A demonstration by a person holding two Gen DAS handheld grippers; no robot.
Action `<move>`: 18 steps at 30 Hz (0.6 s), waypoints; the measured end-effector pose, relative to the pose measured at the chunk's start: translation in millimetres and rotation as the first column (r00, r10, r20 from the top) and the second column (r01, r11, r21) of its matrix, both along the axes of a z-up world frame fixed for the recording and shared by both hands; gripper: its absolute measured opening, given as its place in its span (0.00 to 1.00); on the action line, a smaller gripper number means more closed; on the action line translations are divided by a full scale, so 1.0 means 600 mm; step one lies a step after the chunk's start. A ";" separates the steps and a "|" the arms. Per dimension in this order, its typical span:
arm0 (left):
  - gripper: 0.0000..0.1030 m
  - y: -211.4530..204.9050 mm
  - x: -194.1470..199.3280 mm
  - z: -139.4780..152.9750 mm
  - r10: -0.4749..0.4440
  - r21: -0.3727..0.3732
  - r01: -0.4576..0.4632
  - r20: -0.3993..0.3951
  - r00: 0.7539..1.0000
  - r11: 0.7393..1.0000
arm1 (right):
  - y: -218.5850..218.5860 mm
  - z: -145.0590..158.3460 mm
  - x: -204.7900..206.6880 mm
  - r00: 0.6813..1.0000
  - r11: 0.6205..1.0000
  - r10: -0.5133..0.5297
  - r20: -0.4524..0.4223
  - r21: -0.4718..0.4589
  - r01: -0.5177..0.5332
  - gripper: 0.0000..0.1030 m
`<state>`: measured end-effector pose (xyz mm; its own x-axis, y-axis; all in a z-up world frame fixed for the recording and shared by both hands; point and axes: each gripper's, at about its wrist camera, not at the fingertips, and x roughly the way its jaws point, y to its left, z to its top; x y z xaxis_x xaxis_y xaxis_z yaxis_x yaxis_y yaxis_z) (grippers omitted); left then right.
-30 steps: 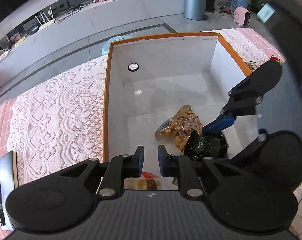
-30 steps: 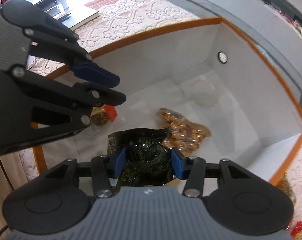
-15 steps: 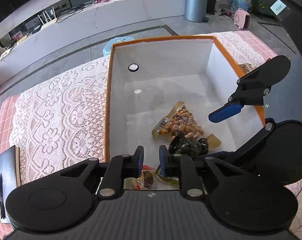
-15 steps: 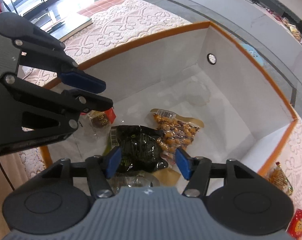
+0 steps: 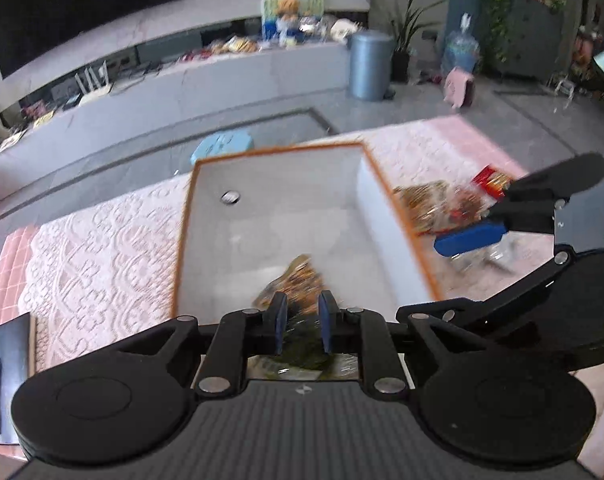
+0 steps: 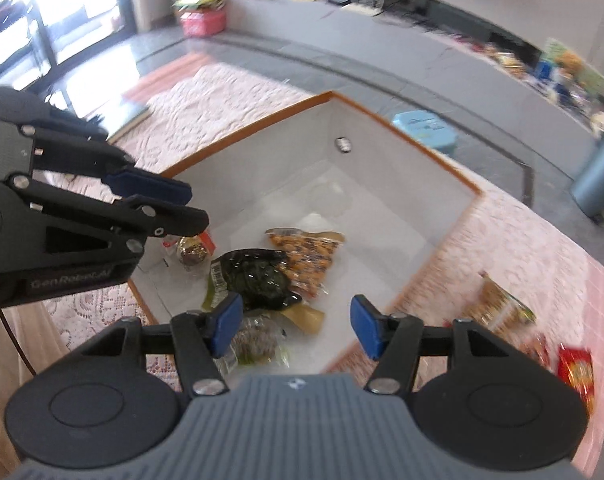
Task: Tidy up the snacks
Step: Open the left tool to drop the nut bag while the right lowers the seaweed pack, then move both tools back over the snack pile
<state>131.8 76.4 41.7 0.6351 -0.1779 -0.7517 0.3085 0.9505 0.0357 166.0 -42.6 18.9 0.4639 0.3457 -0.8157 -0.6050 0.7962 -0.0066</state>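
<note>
A white box with an orange rim [image 6: 397, 128] [image 5: 270, 152] stands on the lace cloth. In it lie a dark green packet [image 6: 254, 276], an orange nut packet [image 6: 309, 252] [image 5: 302, 276], a small round snack [image 6: 190, 250] and a clear packet [image 6: 254, 340]. My right gripper [image 6: 296, 326] is open and empty above the box's near side. My left gripper [image 5: 302, 322] hangs over the box edge with a narrow gap between its pads and nothing held. More snacks lie outside the box: a red packet [image 6: 577, 372] [image 5: 491, 180] and a brown-green packet [image 6: 497, 304].
A black notebook [image 5: 8, 376] lies at the table's left edge. A blue stool [image 6: 425, 126] and a grey bin [image 6: 597, 188] stand on the floor beyond the table. A long counter with clutter runs behind.
My right gripper opened, let go of the dark green packet, and rose up and back. My left gripper also lifted away from the box. Both views tilted up.
</note>
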 end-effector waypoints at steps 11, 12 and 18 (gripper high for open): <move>0.21 -0.080 -0.059 0.011 -0.031 -0.145 0.040 0.066 0.997 0.989 | -0.175 0.024 -0.127 0.928 0.926 -0.359 0.100 0.161 0.341 0.57; 0.21 -0.090 -0.061 0.009 -0.041 -0.155 0.051 0.064 0.997 0.987 | -0.190 0.021 -0.140 0.912 0.911 -0.396 0.104 0.169 0.376 0.57; 0.21 -0.173 -0.072 -0.013 -0.124 -0.133 0.132 0.066 0.990 0.982 | -0.279 0.001 -0.214 0.795 0.802 -0.590 0.143 0.217 0.557 0.57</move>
